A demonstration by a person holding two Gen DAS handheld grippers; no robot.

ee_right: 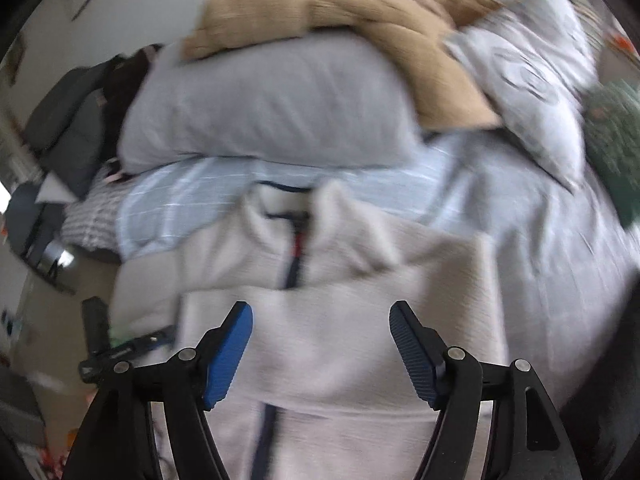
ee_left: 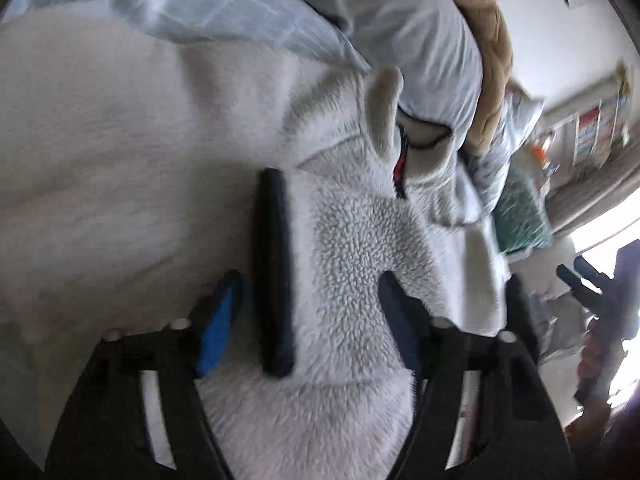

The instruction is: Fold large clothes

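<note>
A white fleece jacket (ee_right: 340, 280) with a dark zipper lies on the bed, collar toward the pillows. A sleeve is folded across its chest. My right gripper (ee_right: 320, 344) is open and empty, hovering just above the folded sleeve. My left gripper (ee_left: 312, 312) is open, low over the fleece (ee_left: 352, 248); a dark zipper strip (ee_left: 272, 272) runs between its jaws near the left pad. The collar (ee_left: 384, 112) with a red tag lies ahead. The right gripper shows at the right edge of the left wrist view (ee_left: 592, 284).
A grey pillow (ee_right: 272, 108) with a tan blanket (ee_right: 340, 12) on top lies behind the jacket. A patterned pillow (ee_right: 532, 80) and a green cushion (ee_right: 616, 140) lie at the right. A light blue checked sheet (ee_right: 200, 196) covers the bed. Dark clothes (ee_right: 72, 120) pile at the left.
</note>
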